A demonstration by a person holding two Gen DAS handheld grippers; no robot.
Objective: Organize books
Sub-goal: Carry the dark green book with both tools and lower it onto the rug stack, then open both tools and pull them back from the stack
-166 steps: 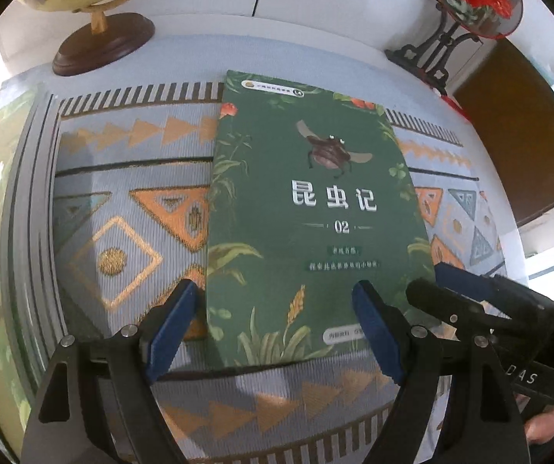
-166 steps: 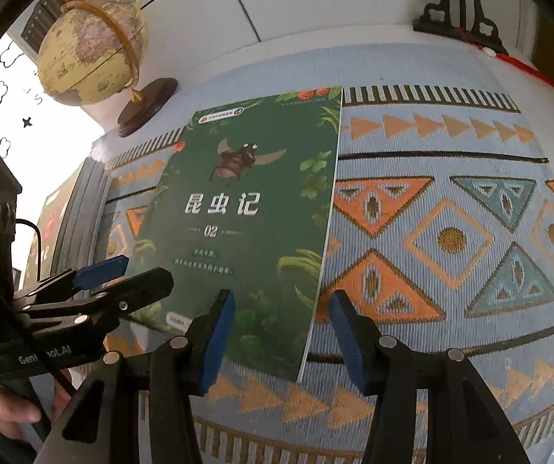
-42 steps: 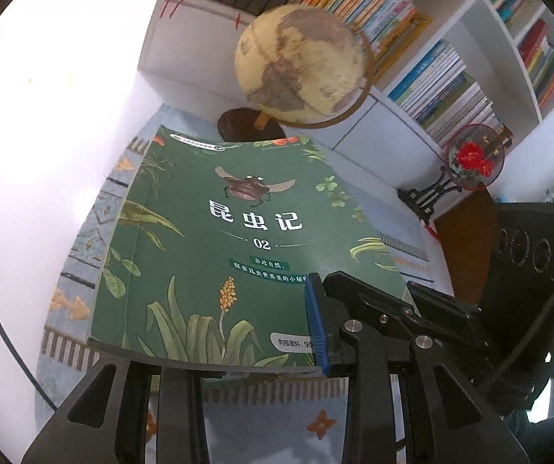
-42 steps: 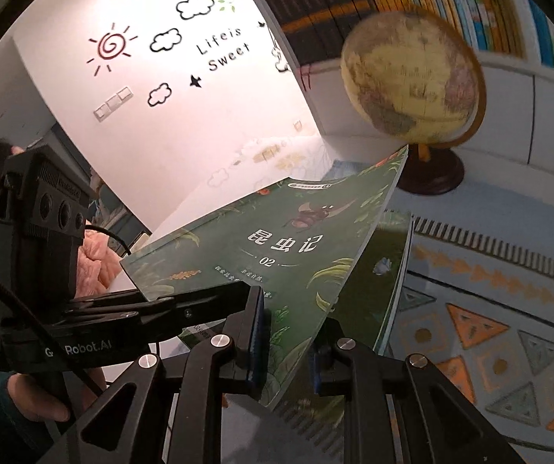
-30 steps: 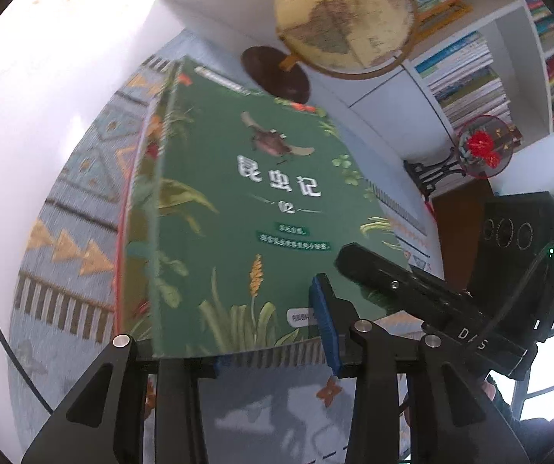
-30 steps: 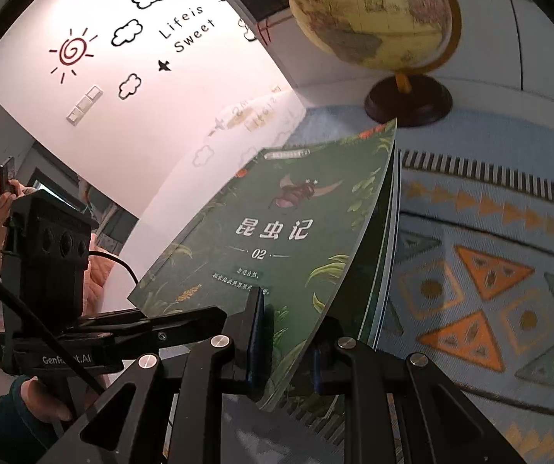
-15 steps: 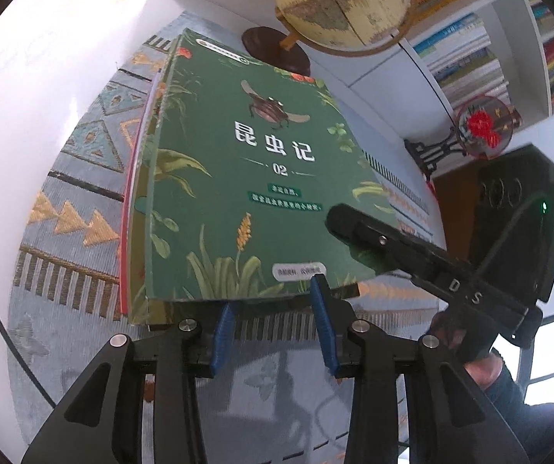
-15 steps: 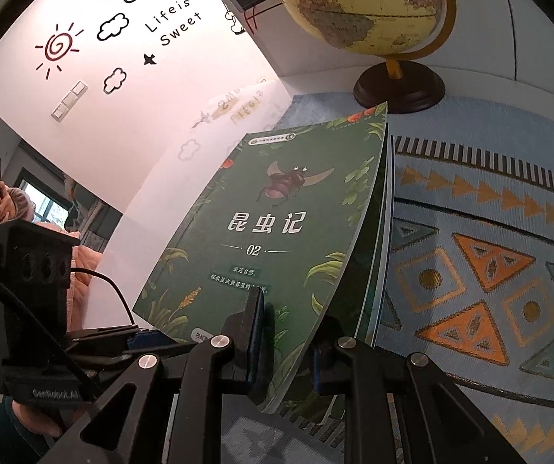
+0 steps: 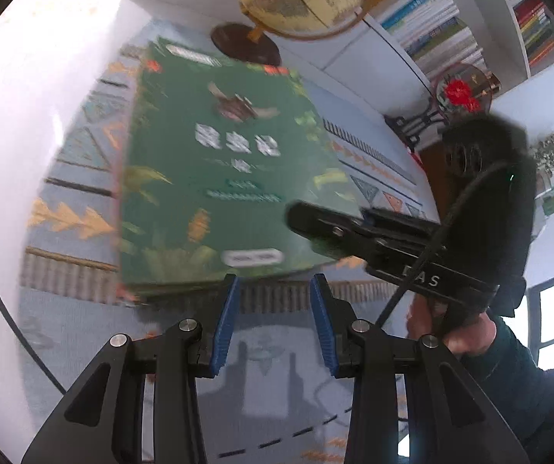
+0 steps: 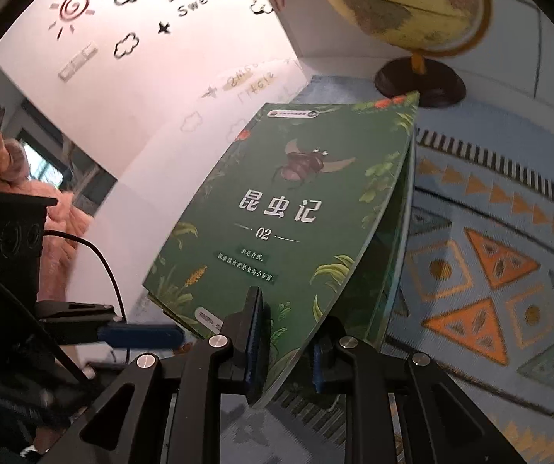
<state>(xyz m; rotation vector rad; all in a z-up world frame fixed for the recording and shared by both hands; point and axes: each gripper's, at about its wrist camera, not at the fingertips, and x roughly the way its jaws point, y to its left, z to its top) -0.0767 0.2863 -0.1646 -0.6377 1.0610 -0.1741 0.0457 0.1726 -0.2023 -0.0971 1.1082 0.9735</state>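
Right tongs (image 10: 282, 342) clamp green book (image 10: 288, 224) corner; left tongs (image 9: 273, 324) parted, empty, near book edge.

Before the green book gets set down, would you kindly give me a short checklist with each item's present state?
1. Right gripper clamped on the green book: ok.
2. Left gripper free of the book, fingers apart: ok.
3. Book square over the stack beneath: not ok, tilted.
4. Globe clear of the book's far edge: ok.
5. Number of books in the stack: cannot tell.
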